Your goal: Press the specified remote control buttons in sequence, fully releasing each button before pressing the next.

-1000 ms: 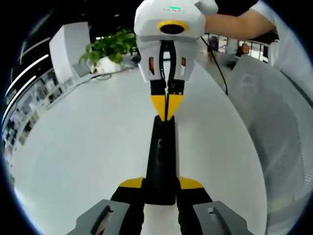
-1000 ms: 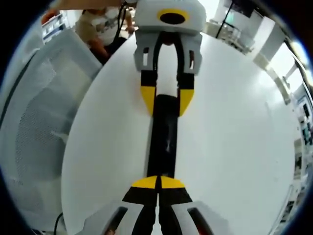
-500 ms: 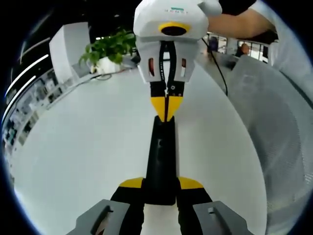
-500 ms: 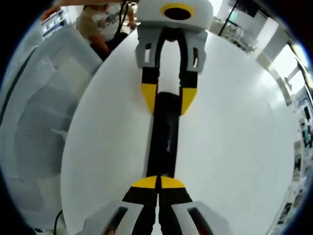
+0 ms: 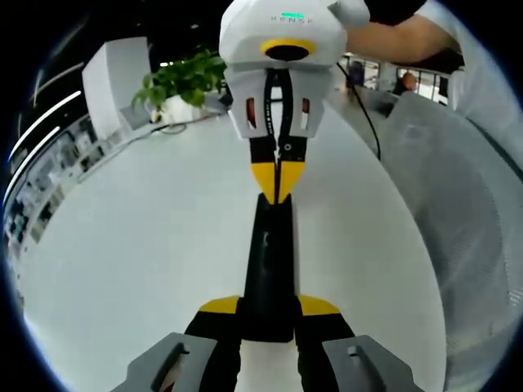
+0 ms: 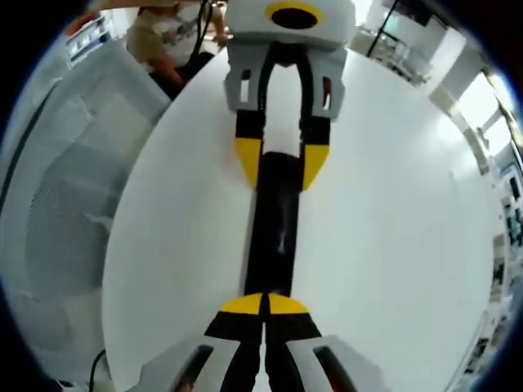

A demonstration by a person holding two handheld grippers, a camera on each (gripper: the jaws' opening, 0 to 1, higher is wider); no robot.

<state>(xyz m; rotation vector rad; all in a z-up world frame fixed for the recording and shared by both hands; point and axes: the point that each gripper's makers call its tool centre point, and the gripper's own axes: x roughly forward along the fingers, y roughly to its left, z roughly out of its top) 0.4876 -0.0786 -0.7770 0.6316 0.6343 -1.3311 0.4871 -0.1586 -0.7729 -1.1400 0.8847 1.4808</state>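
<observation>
In the left gripper view, the left gripper point(image 5: 270, 314) rises from the bottom edge with its yellow-tipped jaws clamped on either side of the near end of the remote control point(image 5: 270, 269). The remote is a long, slim, black bar lying flat on the white table point(image 5: 139, 245), running straight away from the camera. Its buttons are hard to make out: the top face reads as nearly uniform black with only a faint mark or two, and the near end is partly hidden between the jaws.

At the far end of the remote, the right gripper point(image 5: 279, 181) comes down from above, its two yellow tips pressed together into a single point that meets the remote's far end. Whether that point presses a button cannot be told.

In the right gripper view the scene is mirrored: the right gripper point(image 6: 264, 305) shows closed tips at the bottom, resting on the near end of the remote control point(image 6: 274, 229), and the left gripper point(image 6: 282, 163) straddles the far end.

Farther off, a grey mesh chair point(image 5: 458, 212) stands beside the table, and a potted plant point(image 5: 184, 82) sits at the table's far edge. A bare forearm point(image 5: 400, 41) reaches in behind the right gripper, cut off by the frame.
</observation>
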